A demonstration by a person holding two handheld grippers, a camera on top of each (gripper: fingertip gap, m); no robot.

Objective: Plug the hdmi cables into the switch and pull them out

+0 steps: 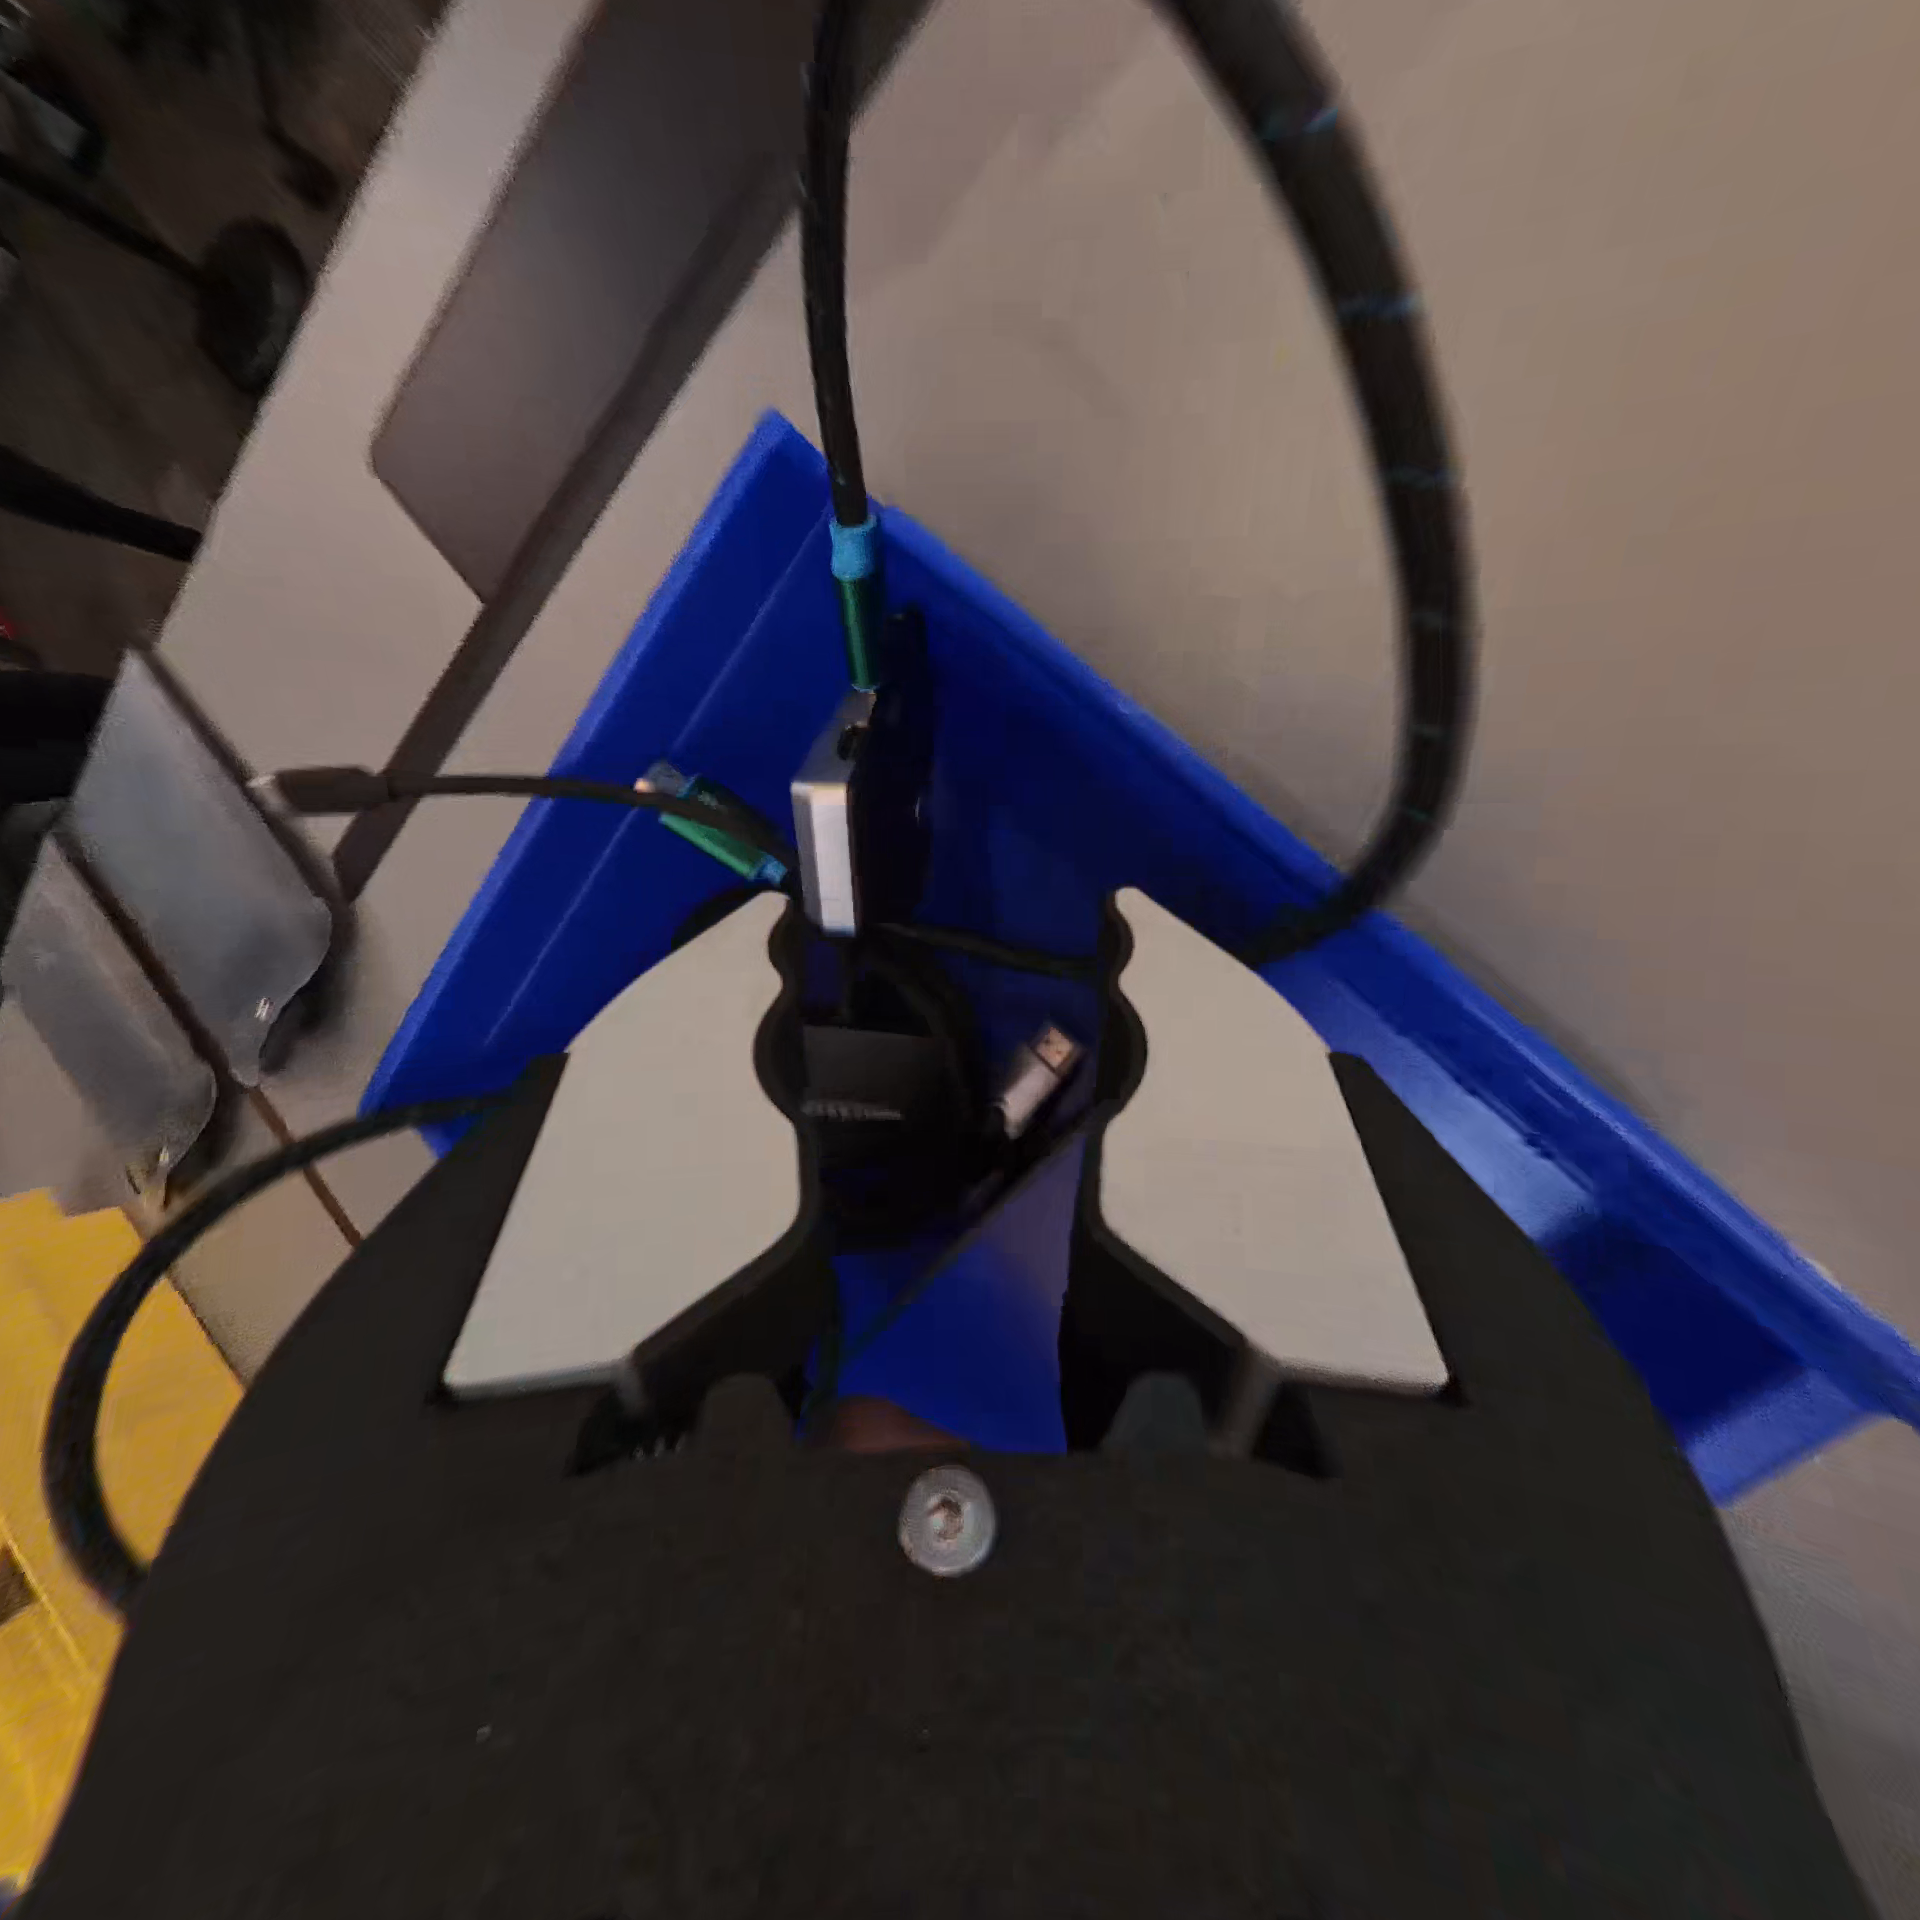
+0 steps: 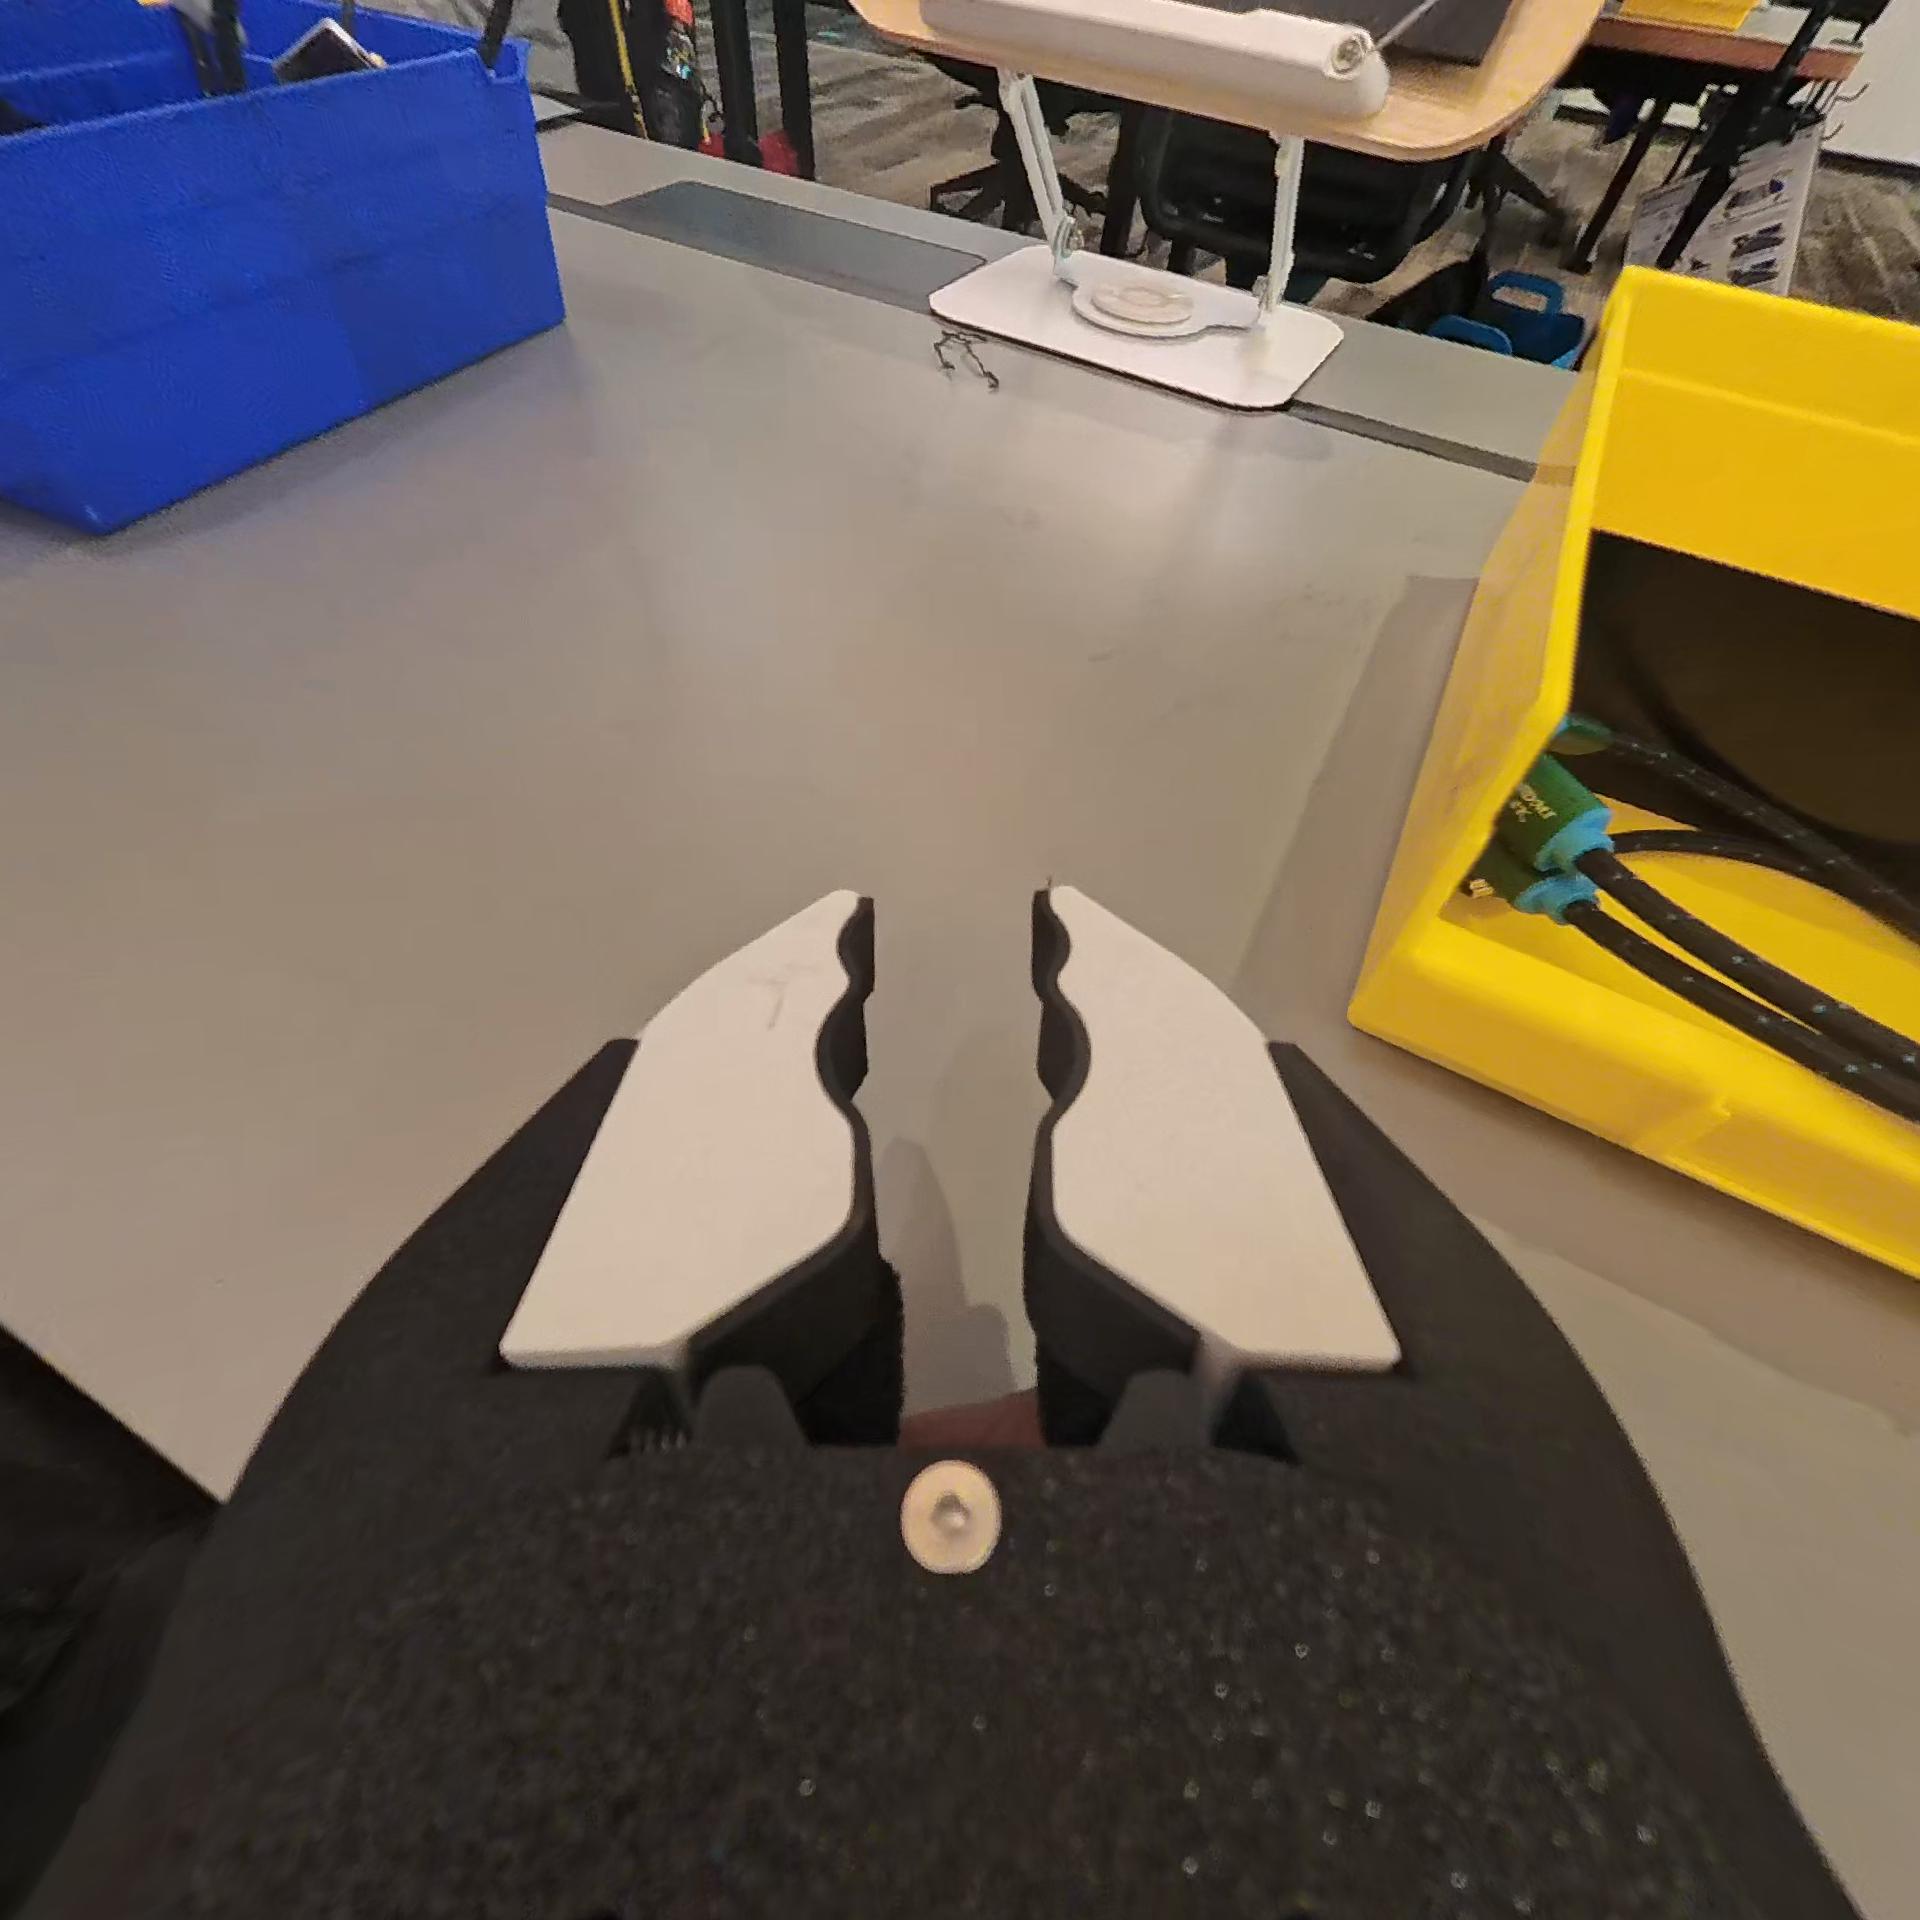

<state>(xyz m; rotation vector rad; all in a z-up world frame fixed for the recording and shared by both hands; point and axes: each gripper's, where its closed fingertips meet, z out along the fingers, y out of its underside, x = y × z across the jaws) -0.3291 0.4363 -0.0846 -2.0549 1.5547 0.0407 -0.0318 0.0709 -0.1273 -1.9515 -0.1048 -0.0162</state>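
Your left gripper (image 1: 948,914) hangs spread over the blue bin (image 1: 1039,727), apparently empty. The silver switch (image 1: 828,842) lies inside it, one green-ended HDMI cable (image 1: 844,343) plugged in; clamp its body squarely. Right gripper (image 2: 954,904) waits parted.

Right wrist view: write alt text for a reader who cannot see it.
An open, empty claw hovers over a bare grey table. A yellow bin at the right holds black cables with green plugs; a blue bin stands at the far left.
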